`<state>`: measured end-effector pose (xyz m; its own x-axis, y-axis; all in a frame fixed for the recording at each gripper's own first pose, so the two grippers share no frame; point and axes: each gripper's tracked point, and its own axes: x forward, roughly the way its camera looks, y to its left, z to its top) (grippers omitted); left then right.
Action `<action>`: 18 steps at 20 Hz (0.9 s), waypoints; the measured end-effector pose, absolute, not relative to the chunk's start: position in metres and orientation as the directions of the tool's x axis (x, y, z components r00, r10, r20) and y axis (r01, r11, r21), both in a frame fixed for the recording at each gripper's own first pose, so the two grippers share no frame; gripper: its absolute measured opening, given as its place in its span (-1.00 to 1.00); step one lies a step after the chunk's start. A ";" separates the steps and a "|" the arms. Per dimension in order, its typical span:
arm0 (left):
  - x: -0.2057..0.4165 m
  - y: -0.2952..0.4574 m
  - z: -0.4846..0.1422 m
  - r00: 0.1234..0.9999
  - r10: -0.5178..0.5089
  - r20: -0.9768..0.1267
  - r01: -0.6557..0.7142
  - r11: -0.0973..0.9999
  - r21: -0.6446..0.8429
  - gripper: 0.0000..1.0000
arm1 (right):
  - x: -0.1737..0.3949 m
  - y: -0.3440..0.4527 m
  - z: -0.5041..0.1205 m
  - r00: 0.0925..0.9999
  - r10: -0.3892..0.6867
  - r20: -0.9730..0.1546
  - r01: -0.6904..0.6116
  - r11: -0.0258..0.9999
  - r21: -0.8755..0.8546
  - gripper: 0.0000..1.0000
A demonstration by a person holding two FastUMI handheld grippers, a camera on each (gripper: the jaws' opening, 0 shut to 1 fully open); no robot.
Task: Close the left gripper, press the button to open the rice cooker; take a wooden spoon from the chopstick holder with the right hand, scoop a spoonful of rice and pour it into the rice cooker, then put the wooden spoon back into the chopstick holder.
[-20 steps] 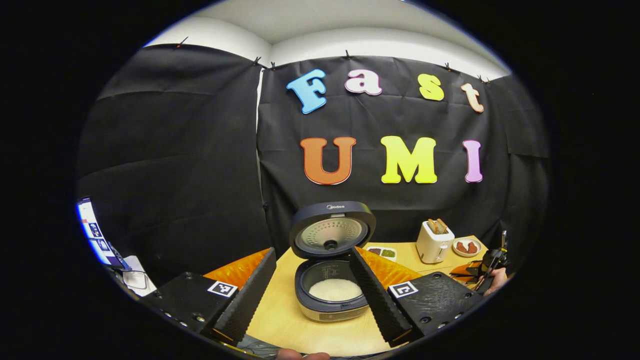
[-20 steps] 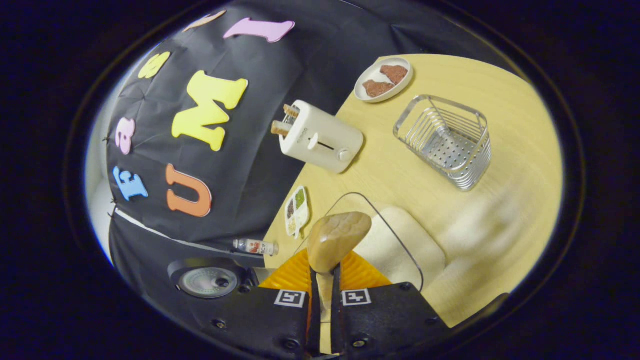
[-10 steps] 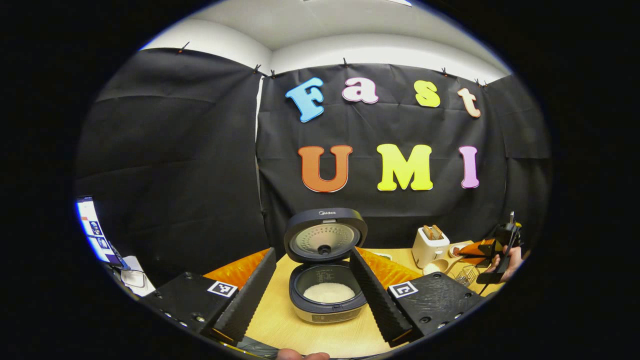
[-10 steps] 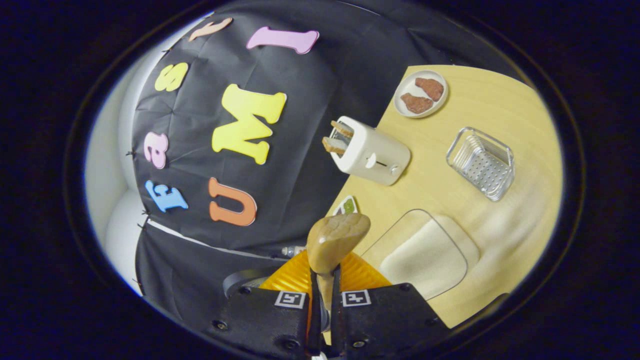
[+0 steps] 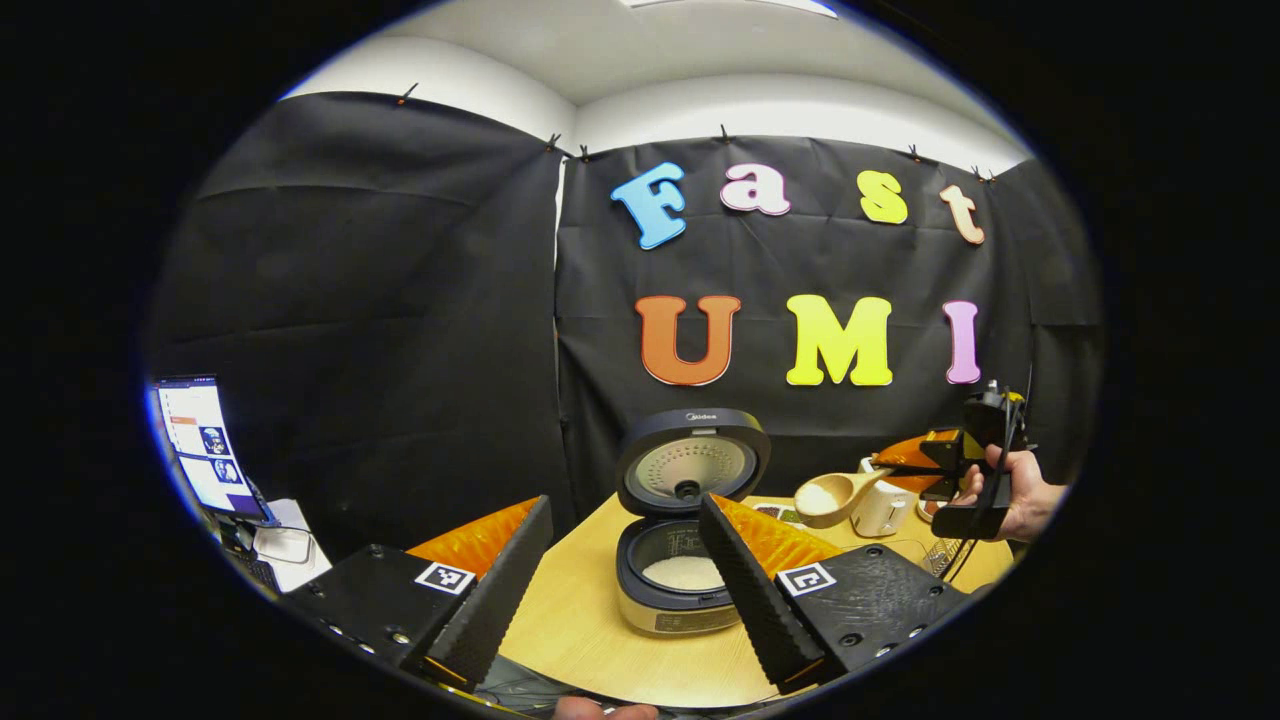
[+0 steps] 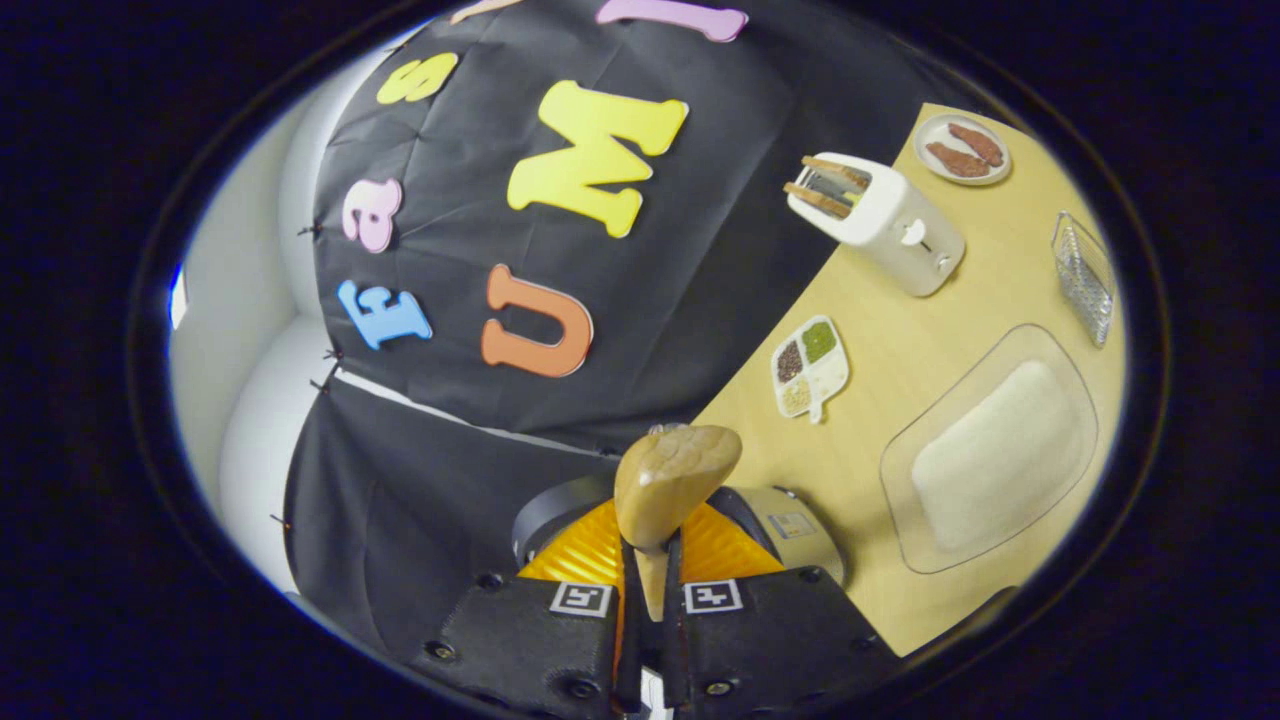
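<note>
Wooden spoon [image 5: 838,493]: loaded with rice, held level in the air to the right of the rice cooker [image 5: 683,575], bowl end leading toward it, long axis running back along the fingers of the right gripper [image 6: 648,560], which are pinched on the handle. Cooker: lid [image 5: 693,462] raised, pot open upward with rice already inside. Left gripper [image 5: 625,580]: fingers spread wide, nothing held, straddling the cooker in the left gripper view. Open air is judged sufficient between spoon and pot rim. Rice tray [image 6: 990,450], chopstick holder [image 6: 1085,275]: well off on the table [image 6: 880,330].
</note>
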<state>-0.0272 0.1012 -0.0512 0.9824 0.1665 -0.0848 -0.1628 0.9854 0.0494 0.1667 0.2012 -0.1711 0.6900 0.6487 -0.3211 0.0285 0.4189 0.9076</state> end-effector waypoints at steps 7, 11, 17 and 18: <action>-0.042 0.149 -0.057 0.964 0.250 -0.093 -0.249 0.968 0.020 0.89 | 0.165 0.281 -0.186 0.627 0.669 -0.399 -0.041 0.540 0.841 -0.74; -0.045 0.166 -0.065 0.956 0.275 -0.106 -0.275 0.961 0.015 0.89 | 0.176 0.305 -0.207 0.634 0.619 -0.463 -0.137 0.679 0.721 -0.74; -0.048 0.185 -0.081 0.943 0.302 -0.137 -0.306 0.952 -0.011 0.89 | 0.178 0.320 -0.212 0.667 0.549 -0.503 -0.225 0.793 0.567 -0.74; -0.047 0.186 -0.083 0.943 0.302 -0.140 -0.307 0.952 -0.016 0.89 | 0.178 0.321 -0.211 0.674 0.536 -0.507 -0.241 0.810 0.535 -0.74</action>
<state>-0.0466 0.1860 -0.0829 0.9430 0.3021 -0.1397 -0.3071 0.9515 -0.0156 0.1783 0.3207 -0.2106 0.6745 0.5363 -0.5074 -0.2415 0.8097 0.5348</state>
